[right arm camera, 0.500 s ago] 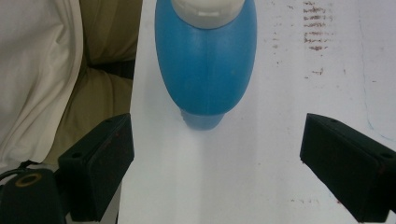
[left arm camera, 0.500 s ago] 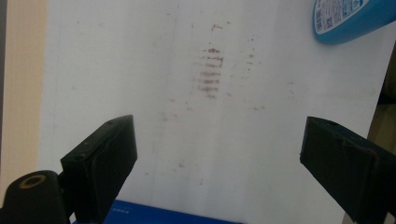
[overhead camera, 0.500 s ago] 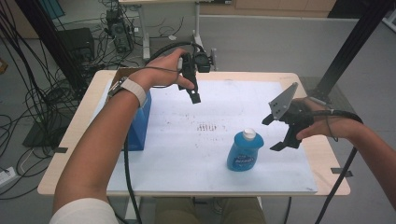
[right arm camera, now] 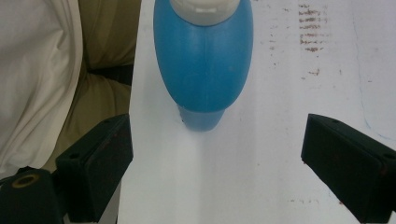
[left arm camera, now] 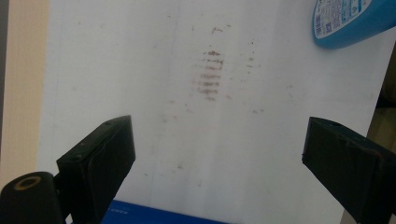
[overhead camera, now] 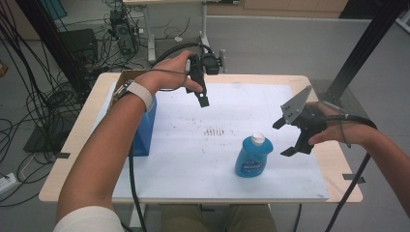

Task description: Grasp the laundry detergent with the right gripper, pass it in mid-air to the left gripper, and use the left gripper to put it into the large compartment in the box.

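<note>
A blue dish-soap bottle (overhead camera: 253, 155) with a white cap stands upright on the white mat, near its front right. My right gripper (overhead camera: 285, 137) hovers just to the bottle's right with its jaws wide apart and nothing between them. In the right gripper view the bottle (right arm camera: 203, 60) stands ahead of the open jaws, apart from them. My left gripper (overhead camera: 202, 99) hangs over the far middle of the mat, pointing down, open and empty. In the left gripper view the bottle (left arm camera: 351, 21) lies at the top right corner.
A blue box (overhead camera: 143, 126) stands at the mat's left edge, partly under my left forearm; its edge (left arm camera: 154, 215) peeks in below the left jaws. Brownish smudges (overhead camera: 215, 131) mark the mat's middle. Cables, stands and a black post surround the table (overhead camera: 333, 159).
Both hands stay about where they were. The bottle has not moved.
</note>
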Demonstrator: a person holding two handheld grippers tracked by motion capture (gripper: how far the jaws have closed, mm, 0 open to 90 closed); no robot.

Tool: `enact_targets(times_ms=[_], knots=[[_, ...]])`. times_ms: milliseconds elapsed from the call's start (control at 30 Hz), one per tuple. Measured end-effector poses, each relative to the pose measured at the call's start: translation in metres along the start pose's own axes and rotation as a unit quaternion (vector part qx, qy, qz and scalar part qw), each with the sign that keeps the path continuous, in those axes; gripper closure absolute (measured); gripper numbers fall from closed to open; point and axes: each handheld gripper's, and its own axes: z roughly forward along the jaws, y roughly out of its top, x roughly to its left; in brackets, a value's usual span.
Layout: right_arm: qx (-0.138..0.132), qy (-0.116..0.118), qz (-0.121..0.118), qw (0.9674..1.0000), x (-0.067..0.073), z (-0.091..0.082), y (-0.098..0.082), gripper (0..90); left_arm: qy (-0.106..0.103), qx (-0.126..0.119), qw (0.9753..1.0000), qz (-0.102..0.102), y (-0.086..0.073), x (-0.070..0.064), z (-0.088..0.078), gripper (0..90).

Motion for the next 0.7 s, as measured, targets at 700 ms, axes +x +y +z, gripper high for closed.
enact_targets(times_ms=[700], knots=[[-0.012,-0.004,-0.004,0.9999,0.0002,0.0038,0.0001,7.4,0.002,0.0,1.0,-0.002,-0.0009,0.0,0.0007,9.9]])
